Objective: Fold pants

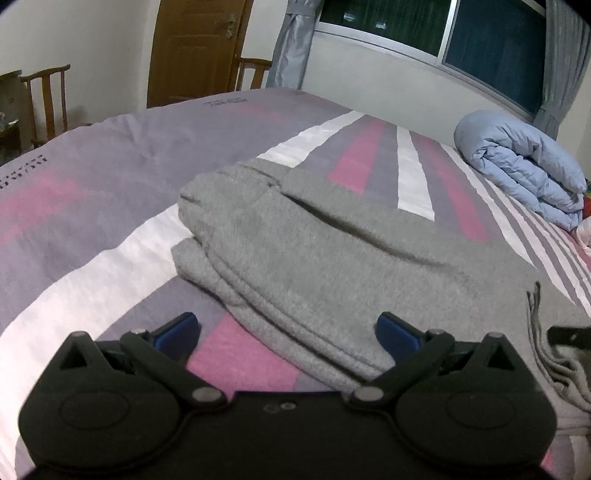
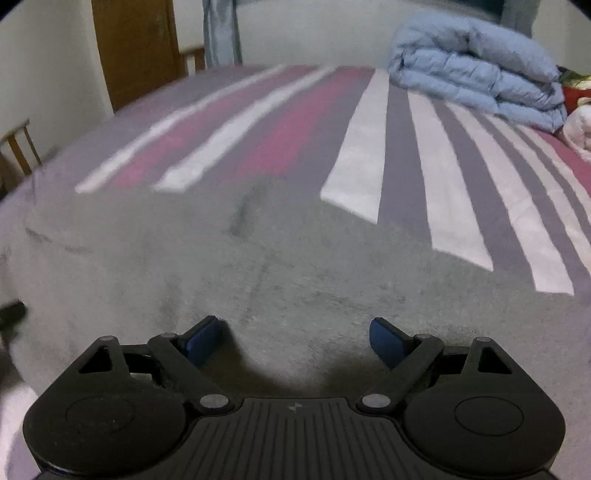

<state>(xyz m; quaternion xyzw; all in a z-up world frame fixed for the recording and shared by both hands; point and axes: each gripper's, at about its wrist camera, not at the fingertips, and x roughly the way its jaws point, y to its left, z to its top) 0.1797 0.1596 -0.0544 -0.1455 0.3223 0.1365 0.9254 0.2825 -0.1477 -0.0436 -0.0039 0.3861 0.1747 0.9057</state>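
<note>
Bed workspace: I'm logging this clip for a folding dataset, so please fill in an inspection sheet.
Surface: bed with a purple, pink and white striped cover, lightly wrinkled.
Job's things: grey pants lie folded in layers on the cover; a stacked edge shows on the near right in the left wrist view.
Clutter: folded light blue quilt at the far right of the bed; something red and white beside it, too cropped to identify.
Grippers: left hand-held gripper open, holding nothing; right hand-held gripper open, just above the pants.
Cables: nothing seen.
Surroundings: wooden door, wooden chairs, grey curtains, dark window.
</note>
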